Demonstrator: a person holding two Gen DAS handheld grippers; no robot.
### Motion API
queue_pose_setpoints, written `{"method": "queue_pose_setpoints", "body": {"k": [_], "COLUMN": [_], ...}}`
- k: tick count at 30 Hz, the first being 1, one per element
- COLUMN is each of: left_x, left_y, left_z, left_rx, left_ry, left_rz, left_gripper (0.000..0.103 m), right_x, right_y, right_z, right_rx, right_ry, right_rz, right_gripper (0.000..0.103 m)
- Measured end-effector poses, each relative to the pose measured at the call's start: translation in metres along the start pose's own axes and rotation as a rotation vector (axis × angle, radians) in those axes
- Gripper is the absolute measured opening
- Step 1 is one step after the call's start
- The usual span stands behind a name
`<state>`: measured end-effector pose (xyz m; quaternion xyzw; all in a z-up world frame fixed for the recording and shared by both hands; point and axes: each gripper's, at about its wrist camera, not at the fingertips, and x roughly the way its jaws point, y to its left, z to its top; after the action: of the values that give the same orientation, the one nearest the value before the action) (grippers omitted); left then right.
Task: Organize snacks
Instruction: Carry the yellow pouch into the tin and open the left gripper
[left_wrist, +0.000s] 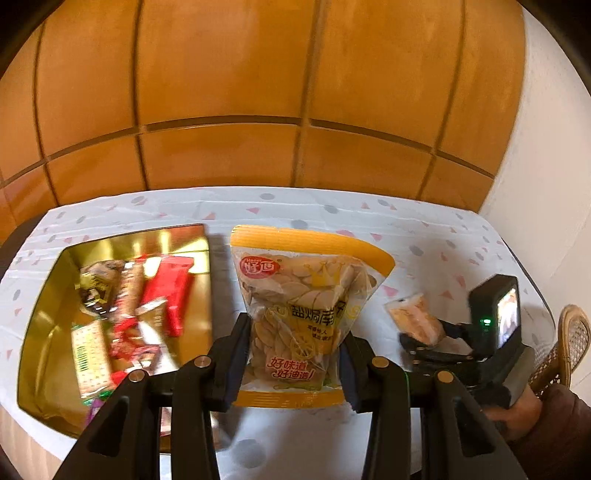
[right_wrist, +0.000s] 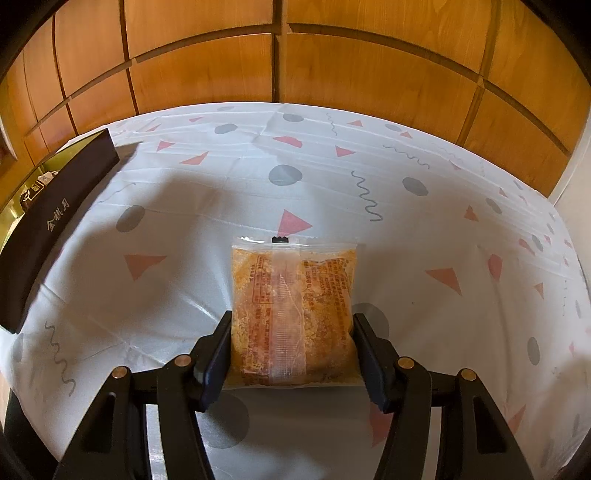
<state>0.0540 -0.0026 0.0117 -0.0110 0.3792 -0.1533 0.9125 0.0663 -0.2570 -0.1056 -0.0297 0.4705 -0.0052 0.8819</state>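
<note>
1. Gold tin (left_wrist: 48, 332) is seen at the left of the counter (left_wrist: 424, 236), filled with mixed wrapped snacks (left_wrist: 125, 314).
2. Yellow seed bag (left_wrist: 295, 306), clear-windowed with a yellow border, is clamped by the left gripper (left_wrist: 293, 363) just right of the tin.
3. Orange crumb packet (right_wrist: 291, 314), clear and square, is pinched at its sides by the right gripper (right_wrist: 291, 365), held above the counter at the right.
</note>
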Motion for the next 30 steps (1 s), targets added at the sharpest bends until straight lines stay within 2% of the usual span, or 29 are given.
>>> {"method": "queue_pose_setpoints", "body": {"k": [6, 13, 18, 23, 26, 30], "left_x": [-0.009, -0.033, -0.044, -0.041, -0.033, -0.014], "left_y": [0.061, 0.153, 0.201, 0.224, 0.221, 0.203], "left_z": [-0.011, -0.033, -0.05, -0.06, -0.056, -0.047], "left_rx": [-0.115, -0.341, -0.498, -0.623, -0.634, -0.581], "left_ry": [0.018, 0.02, 0.027, 0.044, 0.066, 0.107], "left_rz": [0.064, 0.212, 0.274, 0.243, 0.207, 0.143], "left_gripper": [0.043, 0.043, 0.043, 0.043, 0.043, 0.043], "right_x": [0.0, 0.0, -0.001, -0.001, -0.001, -0.001], "right_y": [0.0, 0.0, -0.001, -0.001, 0.0, 0.0], "right_z": [-0.001, -0.001, -0.003, -0.002, -0.002, -0.002], "right_rx": [0.008, 0.016, 0.022, 0.023, 0.023, 0.031], "right_ry": [-0.004, -0.012, -0.02, -0.02, -0.02, -0.022], "right_rz": [0.0, 0.007, 0.01, 0.011, 0.011, 0.014], "right_gripper": [0.061, 0.061, 0.061, 0.061, 0.061, 0.062]}}
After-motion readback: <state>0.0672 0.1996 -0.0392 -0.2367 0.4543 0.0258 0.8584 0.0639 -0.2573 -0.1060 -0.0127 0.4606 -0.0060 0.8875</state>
